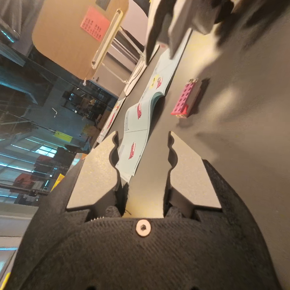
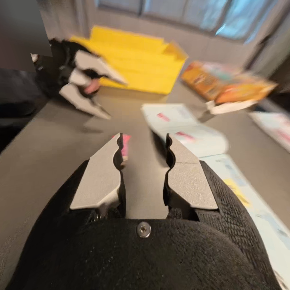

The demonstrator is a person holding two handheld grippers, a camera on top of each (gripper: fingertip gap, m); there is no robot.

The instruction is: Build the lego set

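Two spread, bare grippers, left [image 1: 142, 133] and right [image 2: 143, 135], near pink brick block [image 1: 184, 98]; booklet [image 1: 138, 125] print unreadable.

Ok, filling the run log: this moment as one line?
left tongs: open, empty | right tongs: open, empty | pink brick block: on grey table, ungripped | open booklet: beside it

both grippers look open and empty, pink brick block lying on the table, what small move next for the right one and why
Probably shift the right gripper slightly left, so the pink brick block sits centred between its open fingers; it now lies on the table beside the left finger, ungripped.
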